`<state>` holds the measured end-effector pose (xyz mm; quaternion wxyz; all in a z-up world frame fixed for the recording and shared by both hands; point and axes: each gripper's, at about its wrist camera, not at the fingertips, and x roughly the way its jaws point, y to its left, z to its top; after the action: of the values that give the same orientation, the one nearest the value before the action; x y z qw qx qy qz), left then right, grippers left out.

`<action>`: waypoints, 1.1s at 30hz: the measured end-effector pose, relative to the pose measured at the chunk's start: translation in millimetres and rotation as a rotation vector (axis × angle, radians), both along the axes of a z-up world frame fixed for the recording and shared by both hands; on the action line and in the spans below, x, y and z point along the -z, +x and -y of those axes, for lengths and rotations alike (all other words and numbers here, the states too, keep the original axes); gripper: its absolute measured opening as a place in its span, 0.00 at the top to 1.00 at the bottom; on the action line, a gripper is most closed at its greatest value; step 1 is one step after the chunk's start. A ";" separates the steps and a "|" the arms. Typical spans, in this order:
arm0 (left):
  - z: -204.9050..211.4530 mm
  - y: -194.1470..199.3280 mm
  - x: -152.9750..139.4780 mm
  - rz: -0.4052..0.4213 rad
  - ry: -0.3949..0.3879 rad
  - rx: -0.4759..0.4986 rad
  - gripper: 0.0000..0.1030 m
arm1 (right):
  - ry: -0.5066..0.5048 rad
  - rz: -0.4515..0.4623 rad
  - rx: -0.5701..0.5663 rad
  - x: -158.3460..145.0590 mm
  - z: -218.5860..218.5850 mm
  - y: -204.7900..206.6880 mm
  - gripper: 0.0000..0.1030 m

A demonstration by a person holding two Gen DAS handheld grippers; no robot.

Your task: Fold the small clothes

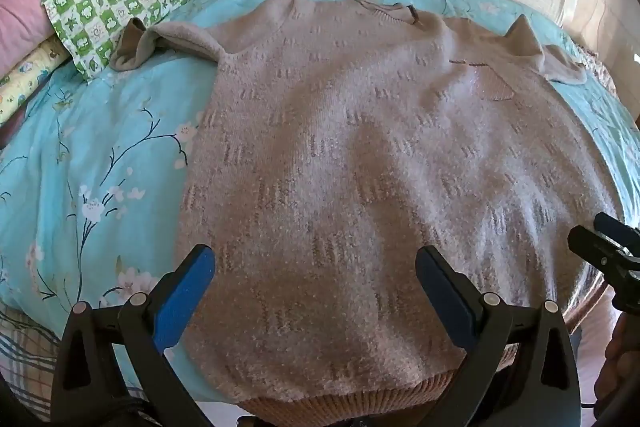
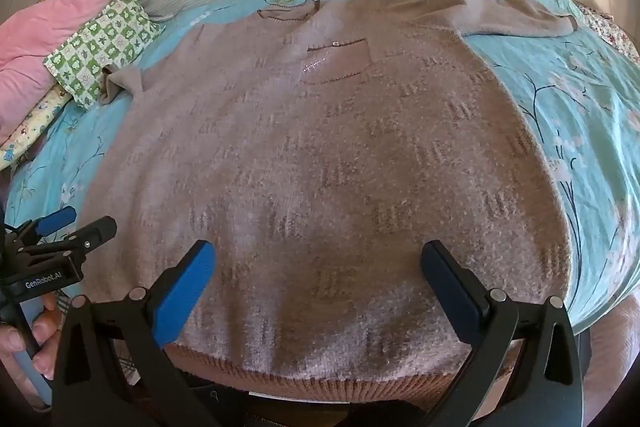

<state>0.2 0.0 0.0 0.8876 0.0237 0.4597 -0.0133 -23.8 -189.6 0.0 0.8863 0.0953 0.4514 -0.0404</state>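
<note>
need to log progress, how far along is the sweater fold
Done: the sweater lies spread flat on the blue floral bedspread, sleeves out. In hand: nothing; the left gripper and right gripper are open above the hem. Left: every fold.

Sweater (image 2: 320, 155) flat (bedspread (image 2: 580, 99)), right tool (image 2: 316, 275) agape

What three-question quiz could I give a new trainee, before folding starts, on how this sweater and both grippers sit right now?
1. True or false: the left gripper is shut on the sweater.
2. Multiple choice: the sweater lies A) folded in half, B) spread flat on the blue floral sheet, C) hanging.
3. Fill in: the green checked pillow lies near the ___ sleeve.

Key: 1 false, both it and the right gripper are open; 2 B; 3 left.
</note>
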 end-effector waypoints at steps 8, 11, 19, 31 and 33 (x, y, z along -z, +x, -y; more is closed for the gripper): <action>1.8 -3.0 -0.4 0.001 -0.010 0.007 0.02 | 0.001 0.000 -0.001 -0.1 0.6 0.7 0.00; 1.8 -1.4 -1.6 0.003 -0.004 0.011 0.02 | 0.001 0.000 0.001 -0.3 0.1 0.4 0.00; 0.7 -2.6 -1.5 0.010 0.001 0.017 0.02 | 0.003 0.000 0.000 1.0 -0.9 0.8 0.00; 2.5 -2.7 -0.7 0.005 0.004 0.014 0.02 | 0.005 0.001 0.000 0.8 -2.2 1.3 0.00; 2.6 -2.9 -0.4 0.006 0.005 0.013 0.02 | 0.005 0.000 0.000 0.3 -2.1 1.1 0.00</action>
<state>-2.7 -2.6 0.4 0.8889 0.0289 0.4569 -0.0177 -22.7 -187.5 -0.4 0.8862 0.0973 0.4513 -0.0392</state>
